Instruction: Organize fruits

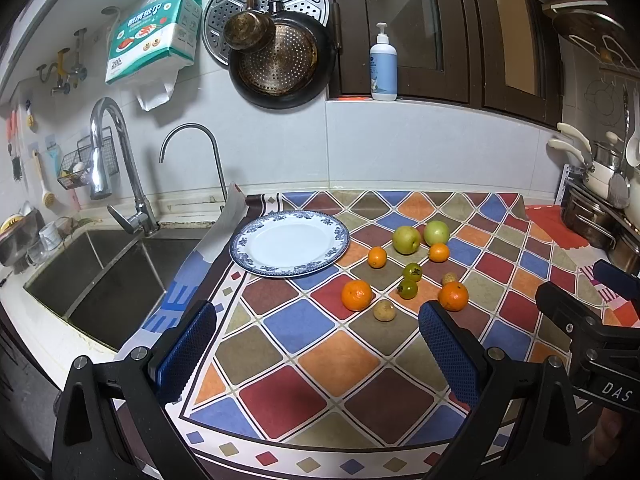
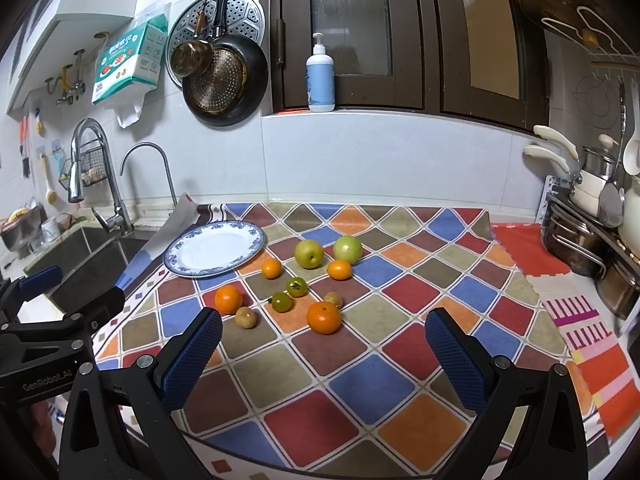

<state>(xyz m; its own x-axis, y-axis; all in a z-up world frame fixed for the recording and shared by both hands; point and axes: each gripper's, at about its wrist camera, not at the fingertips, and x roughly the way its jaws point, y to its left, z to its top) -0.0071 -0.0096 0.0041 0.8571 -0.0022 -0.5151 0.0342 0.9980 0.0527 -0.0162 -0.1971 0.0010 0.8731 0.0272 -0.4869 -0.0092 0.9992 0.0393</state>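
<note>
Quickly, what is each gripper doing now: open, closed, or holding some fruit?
Left gripper: open, holding nothing, above the cloth before the fruit.
Right gripper: open, holding nothing, also short of the fruit.

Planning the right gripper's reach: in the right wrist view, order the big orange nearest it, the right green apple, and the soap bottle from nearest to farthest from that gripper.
1. Big orange, just ahead of the right gripper, on the cloth.
2. Right green apple, farther back on the cloth.
3. Soap bottle, on the window sill, beyond the counter.
</note>
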